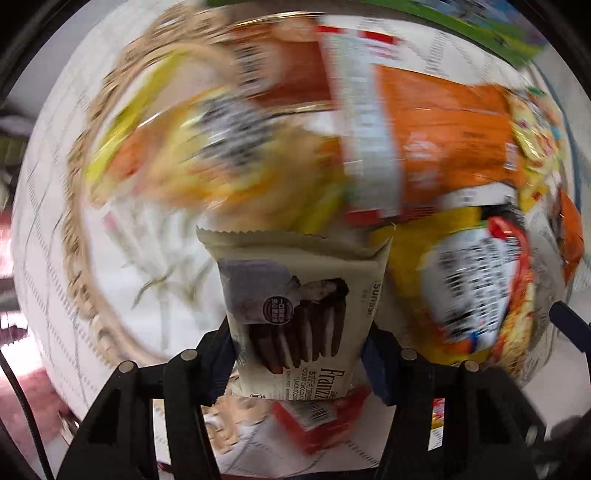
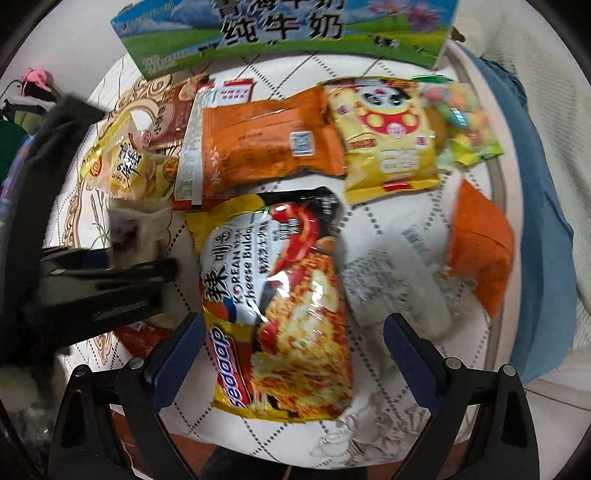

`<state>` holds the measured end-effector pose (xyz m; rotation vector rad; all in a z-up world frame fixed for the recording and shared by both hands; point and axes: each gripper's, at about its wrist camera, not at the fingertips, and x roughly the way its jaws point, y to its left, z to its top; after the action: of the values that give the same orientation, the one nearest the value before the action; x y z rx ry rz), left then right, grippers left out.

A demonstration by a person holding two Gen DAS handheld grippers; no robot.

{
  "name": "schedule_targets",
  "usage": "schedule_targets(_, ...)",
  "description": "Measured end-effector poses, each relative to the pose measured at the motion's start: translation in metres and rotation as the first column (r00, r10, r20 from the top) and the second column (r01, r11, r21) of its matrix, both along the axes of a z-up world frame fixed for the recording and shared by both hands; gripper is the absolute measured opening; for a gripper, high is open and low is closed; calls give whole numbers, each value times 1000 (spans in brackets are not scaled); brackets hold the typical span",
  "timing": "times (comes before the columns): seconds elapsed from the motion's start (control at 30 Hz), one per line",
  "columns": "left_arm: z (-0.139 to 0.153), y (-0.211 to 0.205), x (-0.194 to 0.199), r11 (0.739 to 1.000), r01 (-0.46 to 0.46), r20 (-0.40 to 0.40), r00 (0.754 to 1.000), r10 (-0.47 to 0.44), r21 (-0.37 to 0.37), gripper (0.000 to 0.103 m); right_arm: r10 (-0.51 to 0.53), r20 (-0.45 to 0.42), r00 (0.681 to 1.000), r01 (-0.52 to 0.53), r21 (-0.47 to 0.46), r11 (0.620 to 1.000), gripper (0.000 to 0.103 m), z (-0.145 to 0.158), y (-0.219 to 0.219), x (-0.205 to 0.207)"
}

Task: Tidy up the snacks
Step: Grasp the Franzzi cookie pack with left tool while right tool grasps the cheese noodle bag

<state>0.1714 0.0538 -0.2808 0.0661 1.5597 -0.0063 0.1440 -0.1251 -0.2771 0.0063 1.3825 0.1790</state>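
The left gripper (image 1: 297,354) has its jaws closed on a beige packet of chocolate sandwich cookies (image 1: 295,310), the blue pads pressing its two long edges while the packet's crimped top stands out ahead of the jaws; everything beyond it in the left wrist view is smeared by blur. Ahead of these jaws lie an orange packet (image 1: 450,147) and, to its left, a yellow bag of round crisps (image 1: 207,155), both on a round white desk with a gold rim (image 1: 79,258). The right gripper (image 2: 293,350) points down at the same desk (image 2: 373,218) with its jaws wide apart and nothing held; a yellow cheese ramen packet (image 2: 280,295) lies between the pads, not touched by either. Just right of the jaws lies a white packet (image 2: 399,273), and further right an orange pouch (image 2: 480,247). Ahead of the jaws sit the orange packet (image 2: 269,144), a yellow panda snack bag (image 2: 388,140), a bag of coloured sweets (image 2: 465,122) and, farthest, a milk carton box (image 2: 284,33). The left gripper (image 2: 122,254) shows at the left edge of this view.
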Motion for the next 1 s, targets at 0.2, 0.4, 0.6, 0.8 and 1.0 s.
schedule_targets(0.2, -10, 67, -25, 985, -172, -54, 984, 171, -15, 58, 23, -107, 994, -25, -22, 999, 99, -42, 31, 16)
schedule_targets(0.4, -22, 80, -32, 988, -145, -65, 988, 142, -43, 61, -19, -154, 988, 5, -90, 996, 97, -78, 47, 30)
schedule_targets(0.6, -32, 73, -29, 989, -140, -45, 989, 138, -45, 61, -69, -161, 985, 51, -111, 993, 92, -92, 50, 47)
schedule_targets(0.8, -33, 72, -29, 990, -130, -37, 991, 128, -58, 61, -87, -148, 985, 67, -130, 989, 92, -103, 48, 66)
schedule_targets(1.0, -24, 76, -36, 987, -147, -4, 989, 147, -60, 57, -90, -115, 989, 74, -133, 988, 90, -93, 51, 45)
